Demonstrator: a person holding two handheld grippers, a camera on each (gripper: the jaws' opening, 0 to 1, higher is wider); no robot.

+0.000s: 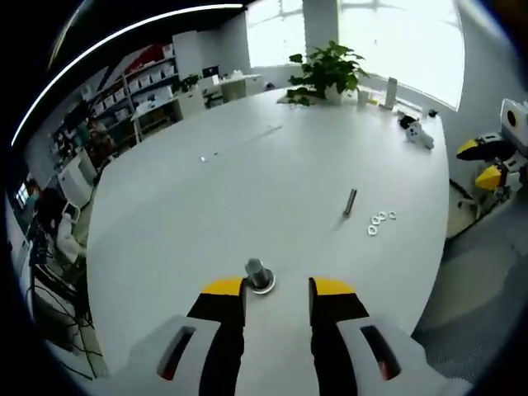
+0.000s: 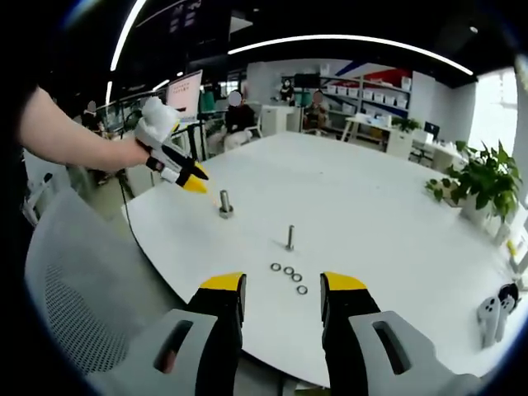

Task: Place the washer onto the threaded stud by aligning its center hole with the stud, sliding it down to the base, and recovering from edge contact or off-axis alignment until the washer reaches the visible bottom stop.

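Four washers (image 2: pixel 288 278) lie flat in a short curved row low in the centre of the right gripper view, just beyond the tips of the right gripper (image 2: pixel 281 289), whose yellow-tipped jaws stand apart with nothing between them; in the left gripper view the same washers (image 1: pixel 380 221) lie right of centre. Just above them in the right gripper view a bare threaded stud (image 2: pixel 290 238) stands upright, its long axis vertical to the table; in the left gripper view this stud (image 1: pixel 350 202) appears tilted by the lens, near the washers. A second stud with a broad base (image 2: pixel 224 204) stands upright left of centre in the right gripper view, and appears at lower centre of the left gripper view (image 1: pixel 257 275), a ring at its foot, just ahead of the left gripper (image 1: pixel 276 290), whose jaws are likewise spread and hold nothing. In the right gripper view the left gripper (image 2: pixel 196 181) hangs at upper left, near that stud, held on a person's bare arm (image 2: pixel 70 136). All rest on a white table (image 1: pixel 247 190). A potted plant (image 1: pixel 326 73) stands at its far end before bright windows; shelving (image 1: pixel 136 95) lines the upper left wall; a mesh chair back (image 2: pixel 74 305) occupies the lower left of the right gripper view.
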